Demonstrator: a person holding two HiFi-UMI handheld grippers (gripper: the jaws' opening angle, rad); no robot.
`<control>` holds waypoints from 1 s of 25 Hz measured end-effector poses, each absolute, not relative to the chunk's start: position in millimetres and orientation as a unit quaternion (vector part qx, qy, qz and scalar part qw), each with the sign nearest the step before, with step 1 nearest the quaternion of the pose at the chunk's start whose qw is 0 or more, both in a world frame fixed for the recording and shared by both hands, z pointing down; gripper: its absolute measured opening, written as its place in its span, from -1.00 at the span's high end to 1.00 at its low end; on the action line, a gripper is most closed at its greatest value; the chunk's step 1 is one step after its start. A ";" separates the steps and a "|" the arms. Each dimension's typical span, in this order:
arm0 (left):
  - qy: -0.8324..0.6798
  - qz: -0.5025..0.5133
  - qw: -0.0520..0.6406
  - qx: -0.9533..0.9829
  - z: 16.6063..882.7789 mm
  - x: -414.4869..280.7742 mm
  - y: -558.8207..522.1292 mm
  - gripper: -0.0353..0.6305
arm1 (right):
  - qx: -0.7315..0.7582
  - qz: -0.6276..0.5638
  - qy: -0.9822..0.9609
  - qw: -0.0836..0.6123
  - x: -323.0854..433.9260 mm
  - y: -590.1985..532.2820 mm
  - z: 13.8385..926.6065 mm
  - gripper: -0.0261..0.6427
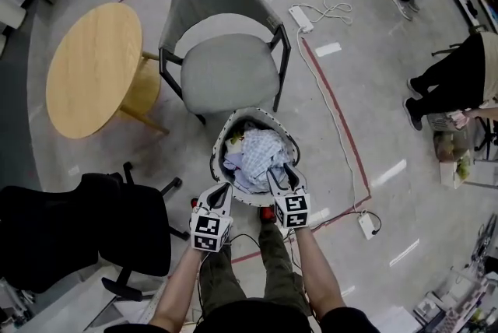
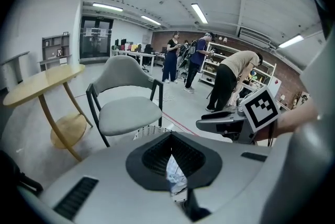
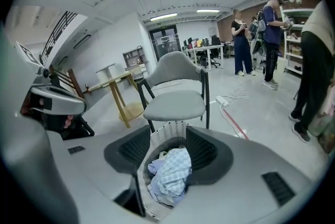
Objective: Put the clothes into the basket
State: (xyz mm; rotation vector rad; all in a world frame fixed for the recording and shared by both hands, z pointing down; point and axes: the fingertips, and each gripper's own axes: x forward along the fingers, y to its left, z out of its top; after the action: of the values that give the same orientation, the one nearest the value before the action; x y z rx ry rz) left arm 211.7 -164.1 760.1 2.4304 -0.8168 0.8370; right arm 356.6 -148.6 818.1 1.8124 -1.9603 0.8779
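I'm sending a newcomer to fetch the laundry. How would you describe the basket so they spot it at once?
Find the grey padded chair with black legs beside the round wooden table. On the floor close in front of its seat stands a white perforated basket, heaped with clothes, a pale blue checked cloth on top. Nothing else nearby is an open, filled tub.

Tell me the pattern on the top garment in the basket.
The top garment is light blue-and-white check, clearest in the right gripper view.

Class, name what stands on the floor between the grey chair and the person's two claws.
The white basket, filled with clothes, stands there; the head view shows it plainly.
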 end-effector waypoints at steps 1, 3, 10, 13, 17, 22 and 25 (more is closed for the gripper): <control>-0.297 0.300 0.216 0.881 753.5 212.9 -164.6 0.88 | 0.637 0.303 -0.690 0.162 357.1 -149.1 809.3 0.28; -0.301 0.291 0.208 0.884 738.1 216.1 -168.1 0.87 | 0.638 0.293 -0.694 0.159 359.6 -151.2 791.3 0.28; -0.326 0.248 0.195 0.891 669.7 215.8 -173.0 0.88 | 0.651 0.273 -0.697 0.129 367.8 -145.4 720.1 0.28; -0.331 0.240 0.174 0.896 644.8 217.4 -173.9 0.88 | 0.652 0.254 -0.704 0.120 367.3 -146.2 686.7 0.35; -0.332 0.219 0.142 0.906 603.1 226.0 -173.8 0.88 | 0.652 0.225 -0.716 0.106 362.5 -145.6 639.4 0.46; -0.347 0.196 0.113 0.910 557.3 224.9 -170.0 0.88 | 0.646 0.185 -0.734 0.097 351.8 -140.2 586.0 0.65; -0.358 0.182 0.102 0.910 533.4 218.9 -164.7 0.88 | 0.641 0.161 -0.746 0.087 344.2 -134.8 553.7 0.71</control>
State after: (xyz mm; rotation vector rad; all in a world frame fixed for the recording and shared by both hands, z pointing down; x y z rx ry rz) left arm 218.9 -164.7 533.4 2.6882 -1.0569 0.5378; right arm 344.2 -134.8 553.7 1.9082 -2.2203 0.4799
